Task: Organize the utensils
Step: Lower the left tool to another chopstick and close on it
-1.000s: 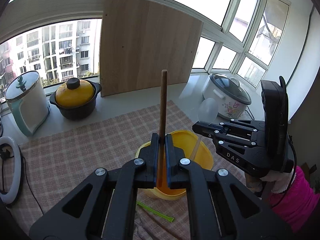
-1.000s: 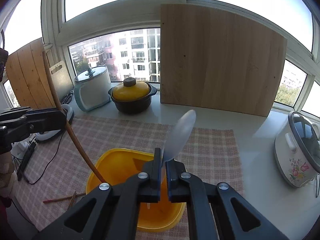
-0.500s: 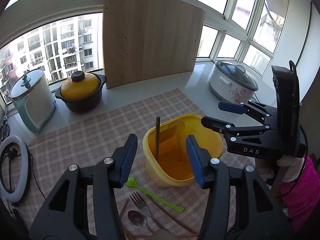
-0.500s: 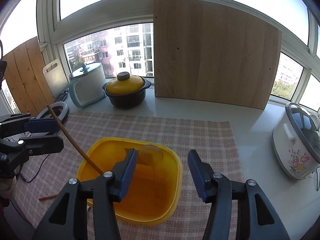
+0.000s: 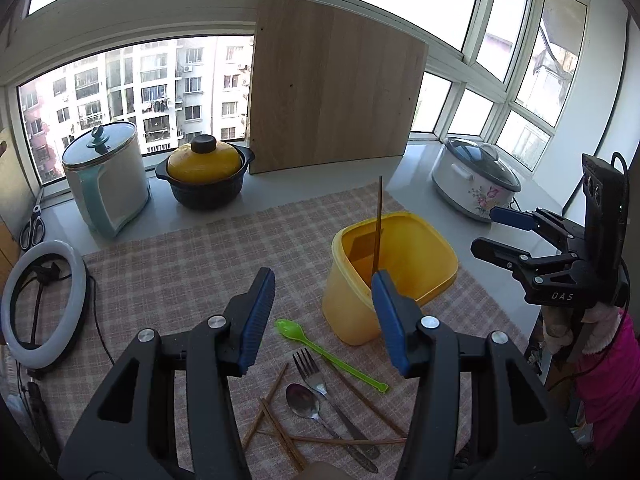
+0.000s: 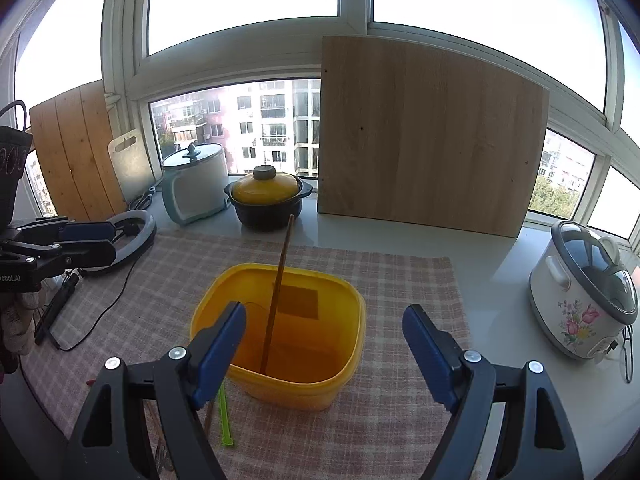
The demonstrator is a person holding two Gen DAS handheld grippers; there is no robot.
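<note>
A yellow tub (image 5: 348, 312) stands on the checked cloth with one brown chopstick (image 5: 378, 224) leaning upright inside it. My left gripper (image 5: 322, 292) is open just short of the tub's left side, nothing between its fingers. Below it lie a green plastic spoon (image 5: 320, 350), a metal fork (image 5: 316, 376), a metal spoon (image 5: 304, 400) and several chopsticks (image 5: 276, 436). My right gripper (image 6: 324, 316) hovers in front of the tub (image 6: 288, 392), its jaws opening and empty. The chopstick (image 6: 280, 272) rises behind its left finger.
Along the sill stand a white kettle (image 5: 104, 184), a black pot with a yellow lid (image 5: 204, 176), a leaning wooden board (image 5: 332, 100) and a flowered rice cooker (image 5: 472, 184). A ring light (image 5: 44, 300) and its cable lie at the cloth's left edge.
Both grippers opened. The left let go of the chopstick and the right dropped a translucent spoon into the tub. Both have drawn back from the tub.
</note>
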